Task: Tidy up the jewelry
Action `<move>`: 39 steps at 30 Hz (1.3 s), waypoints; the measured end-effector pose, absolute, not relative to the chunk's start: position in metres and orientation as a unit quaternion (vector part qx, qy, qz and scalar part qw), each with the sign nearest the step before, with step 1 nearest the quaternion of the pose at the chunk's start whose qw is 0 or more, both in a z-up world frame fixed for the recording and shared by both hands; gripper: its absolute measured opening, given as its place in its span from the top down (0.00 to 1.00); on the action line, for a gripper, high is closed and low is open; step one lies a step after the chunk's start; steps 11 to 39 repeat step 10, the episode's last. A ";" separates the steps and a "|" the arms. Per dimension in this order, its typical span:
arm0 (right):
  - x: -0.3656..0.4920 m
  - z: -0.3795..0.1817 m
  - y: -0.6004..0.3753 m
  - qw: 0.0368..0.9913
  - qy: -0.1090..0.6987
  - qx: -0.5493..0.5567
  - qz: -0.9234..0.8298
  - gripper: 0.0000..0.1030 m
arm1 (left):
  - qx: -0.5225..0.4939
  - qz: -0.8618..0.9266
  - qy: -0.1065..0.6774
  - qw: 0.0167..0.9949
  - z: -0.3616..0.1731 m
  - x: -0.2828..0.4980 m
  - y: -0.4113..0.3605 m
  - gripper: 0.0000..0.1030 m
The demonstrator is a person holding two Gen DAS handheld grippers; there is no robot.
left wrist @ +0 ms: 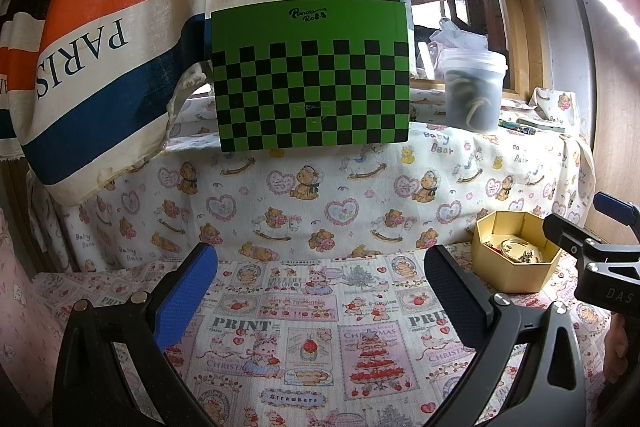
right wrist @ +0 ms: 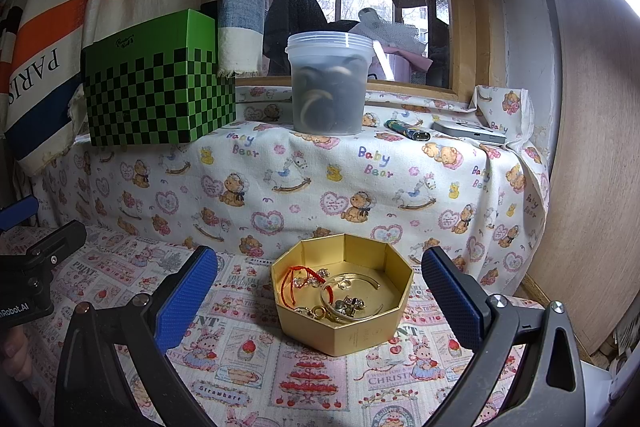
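Nearby, green checkered box (right wrist: 160, 83), plastic tub (right wrist: 330, 83), behind gold box (right wrist: 348, 307)

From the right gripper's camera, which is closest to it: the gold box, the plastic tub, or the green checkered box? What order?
1. Gold box: directly ahead of the right gripper, on the lower surface.
2. Plastic tub: behind it, on the raised ledge.
3. Green checkered box: ledge, far left.

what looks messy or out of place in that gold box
The jewelry in the gold box lies in one jumble: a red cord bracelet, a bangle and small pieces overlap. Nothing has spilled onto the cloth.
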State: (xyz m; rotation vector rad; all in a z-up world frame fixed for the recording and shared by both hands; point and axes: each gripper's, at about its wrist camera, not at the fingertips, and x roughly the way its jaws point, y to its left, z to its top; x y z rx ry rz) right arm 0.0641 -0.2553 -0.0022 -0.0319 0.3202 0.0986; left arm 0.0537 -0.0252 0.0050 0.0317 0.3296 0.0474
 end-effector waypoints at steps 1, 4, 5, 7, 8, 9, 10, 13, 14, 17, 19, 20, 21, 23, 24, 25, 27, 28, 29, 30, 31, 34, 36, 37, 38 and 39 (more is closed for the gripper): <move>0.064 -0.002 -0.256 0.986 0.159 -0.016 0.049 0.00 | 0.016 0.023 0.164 0.986 0.005 0.054 -0.025 0.00; 0.064 -0.002 -0.255 0.986 0.159 -0.016 0.049 0.00 | 0.016 0.025 0.164 0.986 0.005 0.054 -0.025 0.00; 0.064 -0.002 -0.255 0.986 0.159 -0.016 0.049 0.00 | 0.015 0.026 0.165 0.986 0.004 0.054 -0.024 0.00; 0.064 -0.002 -0.256 0.986 0.159 -0.016 0.049 0.00 | 0.014 0.027 0.166 0.986 0.003 0.054 -0.023 0.00; 0.064 -0.002 -0.255 0.986 0.159 -0.016 0.049 0.00 | 0.014 0.028 0.165 0.986 0.003 0.054 -0.024 0.00; 0.064 -0.002 -0.255 0.986 0.159 -0.016 0.049 0.00 | 0.015 0.027 0.165 0.986 0.003 0.054 -0.024 0.00; 0.064 -0.002 -0.255 0.986 0.159 -0.017 0.050 0.00 | 0.015 0.027 0.166 0.986 0.003 0.054 -0.024 0.00; 0.064 -0.002 -0.255 0.986 0.159 -0.017 0.050 0.00 | 0.015 0.027 0.166 0.986 0.003 0.054 -0.024 0.00; 0.064 -0.002 -0.255 0.986 0.159 -0.017 0.050 0.00 | 0.015 0.027 0.166 0.986 0.003 0.054 -0.024 0.00; 0.064 -0.002 -0.255 0.986 0.159 -0.017 0.050 0.00 | 0.015 0.027 0.166 0.986 0.003 0.054 -0.024 0.00; 0.064 -0.002 -0.255 0.986 0.159 -0.017 0.050 0.00 | 0.015 0.027 0.166 0.986 0.003 0.054 -0.024 0.00; 0.064 -0.002 -0.255 0.986 0.159 -0.017 0.050 0.00 | 0.015 0.027 0.166 0.986 0.003 0.054 -0.024 0.00; 0.064 -0.002 -0.255 0.986 0.159 -0.017 0.050 0.00 | 0.015 0.027 0.166 0.986 0.003 0.054 -0.024 0.00; 0.064 -0.002 -0.255 0.986 0.159 -0.017 0.050 0.00 | 0.015 0.027 0.166 0.986 0.003 0.054 -0.024 0.00; 0.064 -0.002 -0.255 0.986 0.159 -0.017 0.050 0.00 | 0.015 0.027 0.166 0.986 0.003 0.054 -0.024 0.00; 0.064 -0.002 -0.255 0.986 0.159 -0.017 0.050 0.00 | 0.015 0.027 0.166 0.986 0.003 0.054 -0.024 0.00; 0.064 -0.002 -0.255 0.986 0.159 -0.017 0.050 0.00 | 0.015 0.027 0.166 0.986 0.003 0.054 -0.024 0.00; 0.064 -0.002 -0.255 0.986 0.159 -0.017 0.050 0.00 | 0.015 0.027 0.166 0.986 0.003 0.054 -0.024 0.00; 0.064 -0.002 -0.255 0.986 0.159 -0.017 0.050 0.00 | 0.015 0.027 0.166 0.986 0.003 0.054 -0.024 0.00; 0.064 -0.002 -0.255 0.986 0.159 -0.017 0.050 0.00 | 0.015 0.027 0.166 0.986 0.003 0.054 -0.024 0.00; 0.064 -0.002 -0.255 0.986 0.159 -0.017 0.050 0.00 | 0.015 0.027 0.166 0.986 0.003 0.054 -0.024 0.00; 0.064 -0.002 -0.255 0.986 0.159 -0.017 0.050 0.00 | 0.015 0.027 0.166 0.986 0.003 0.054 -0.024 0.00; 0.064 -0.002 -0.255 0.986 0.159 -0.017 0.050 0.00 | 0.015 0.027 0.166 0.986 0.003 0.054 -0.024 0.00; 0.064 -0.002 -0.255 0.986 0.159 -0.017 0.050 0.00 | 0.015 0.027 0.166 0.986 0.003 0.054 -0.024 0.00; 0.064 -0.002 -0.255 0.986 0.159 -0.017 0.050 0.00 | 0.015 0.027 0.166 0.986 0.003 0.054 -0.024 0.00; 0.064 -0.002 -0.255 0.986 0.159 -0.017 0.050 0.00 | 0.015 0.027 0.166 0.986 0.003 0.054 -0.024 0.00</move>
